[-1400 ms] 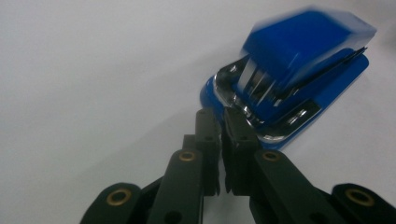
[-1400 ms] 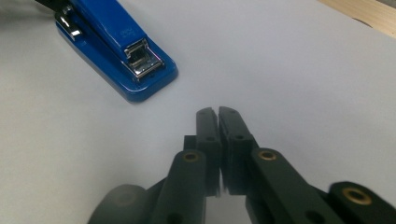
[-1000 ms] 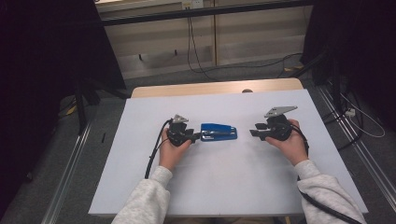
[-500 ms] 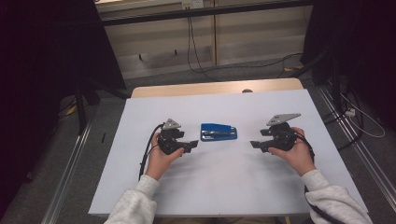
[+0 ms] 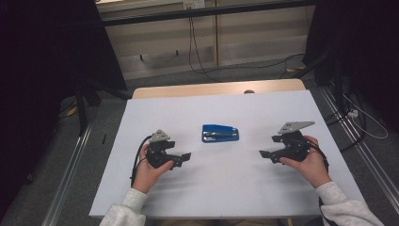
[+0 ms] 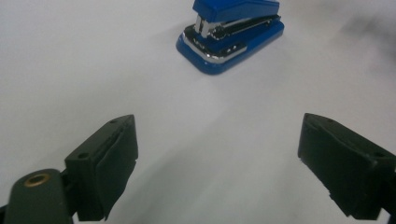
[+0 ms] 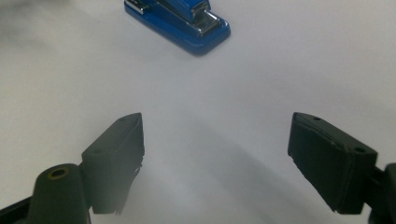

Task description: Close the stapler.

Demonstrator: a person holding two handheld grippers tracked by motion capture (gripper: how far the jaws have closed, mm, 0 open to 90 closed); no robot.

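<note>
Two grippers, one thing: the left gripper [image 5: 184, 157] and the right gripper [image 5: 264, 154] flank a blue stapler [image 5: 220, 133] on the white table [image 5: 141, 113], neither touching it.
Where the stapler is: near the middle of the table, flat on its base, a little farther from the person than either gripper.
Direction from the left jaws: ahead and slightly to the right in the left gripper view, where the stapler [image 6: 231, 32] sits well beyond the tips.
Direction from the right jaws: ahead and to the left in the right gripper view, the stapler [image 7: 180, 21] again well apart from the tips.
Long axis: it runs across the table, left to right in the high view, so each gripper faces one end of it rather than a long side.
Nearer hand: by my judgement the left gripper is somewhat closer; the gap on the right side looks wider from above.
Left jaws: spread wide, bare table between them, holding nothing.
Right jaws: likewise spread wide and empty.
Look of the stapler: glossy blue plastic top and base, a bright metal magazine between them, closed; a small desk model with rounded edges.
What a grasp would need: probably closing across the short width, which means coming round to a long side or down from above.
</note>
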